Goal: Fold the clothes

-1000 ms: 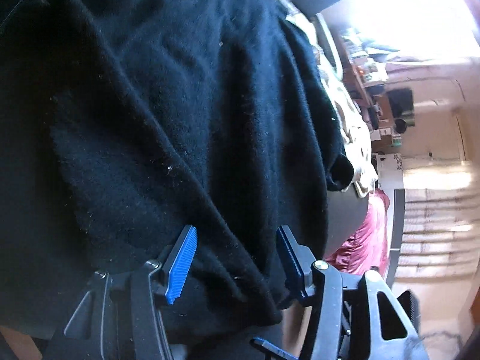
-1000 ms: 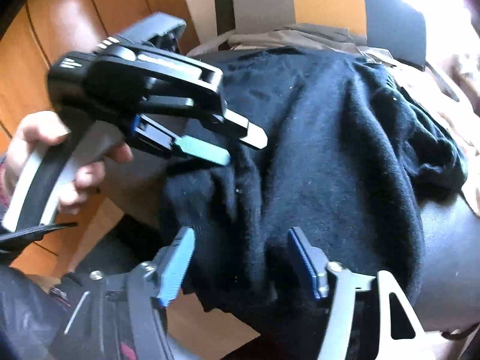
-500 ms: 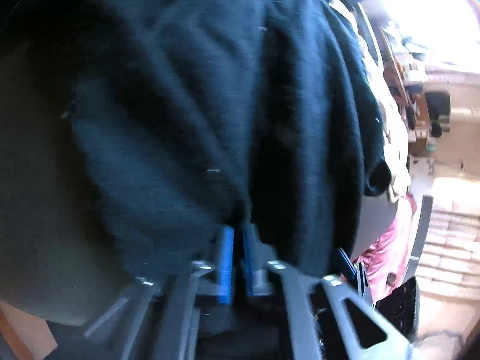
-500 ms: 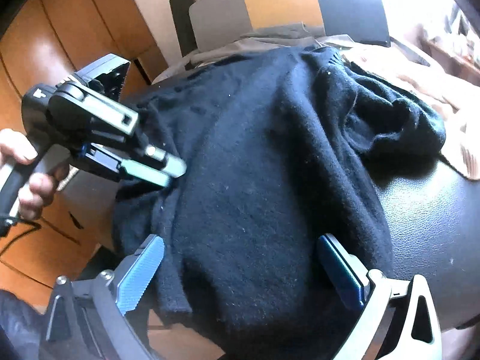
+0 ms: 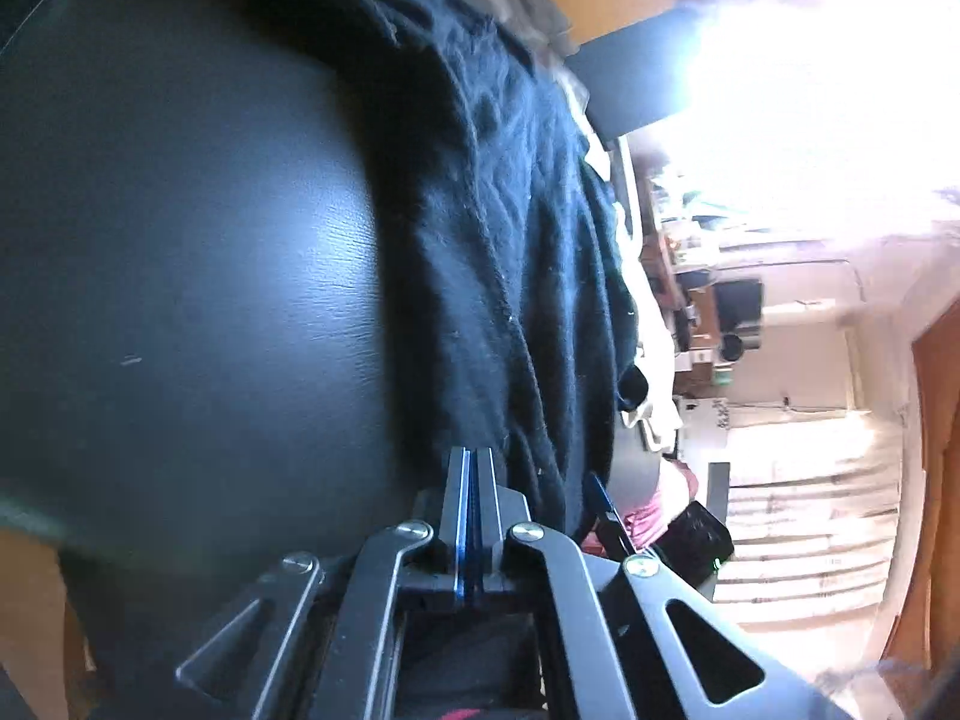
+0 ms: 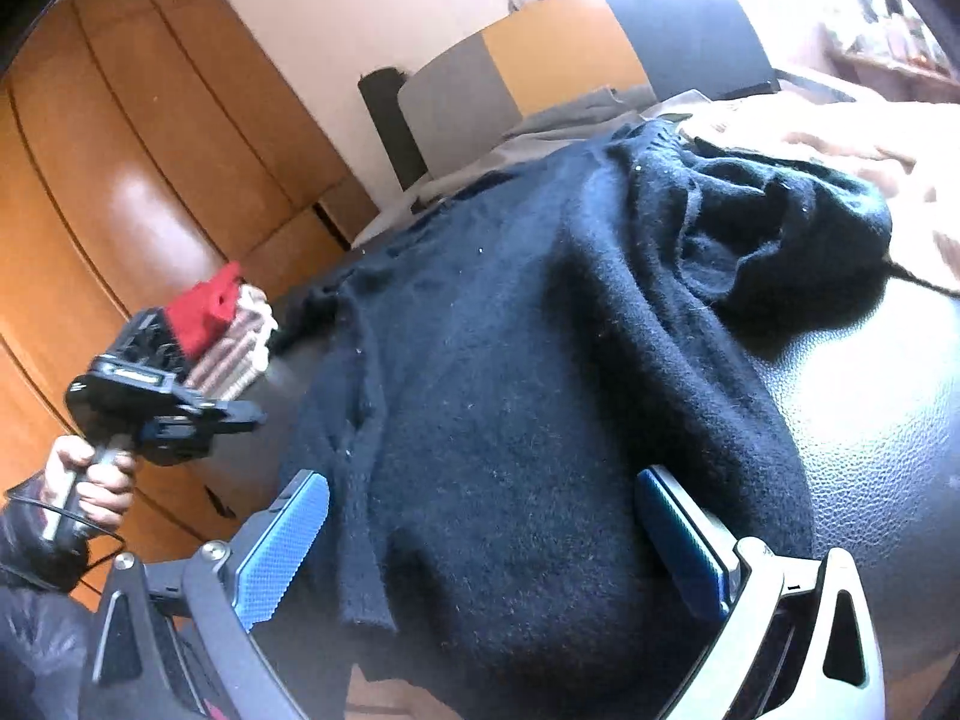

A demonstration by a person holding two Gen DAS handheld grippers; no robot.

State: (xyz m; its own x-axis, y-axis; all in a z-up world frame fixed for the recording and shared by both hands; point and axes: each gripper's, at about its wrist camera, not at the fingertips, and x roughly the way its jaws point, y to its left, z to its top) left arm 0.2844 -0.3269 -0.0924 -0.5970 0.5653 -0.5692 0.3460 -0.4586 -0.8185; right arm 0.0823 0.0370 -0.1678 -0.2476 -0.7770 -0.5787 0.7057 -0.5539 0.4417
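Closest, the right claw (image 6: 480, 534) stands wide open, its blue pads either side of the black sweater's (image 6: 540, 360) near hem, neither pressing the knit. Beyond, the sweater lies spread over a black leather surface (image 6: 870, 420). Off to the left, a hand (image 6: 90, 474) holds the left claw (image 5: 472, 480), pads shut together with nothing between them, beside the sweater's edge. Farther back stands a wooden wardrobe (image 6: 150, 180).
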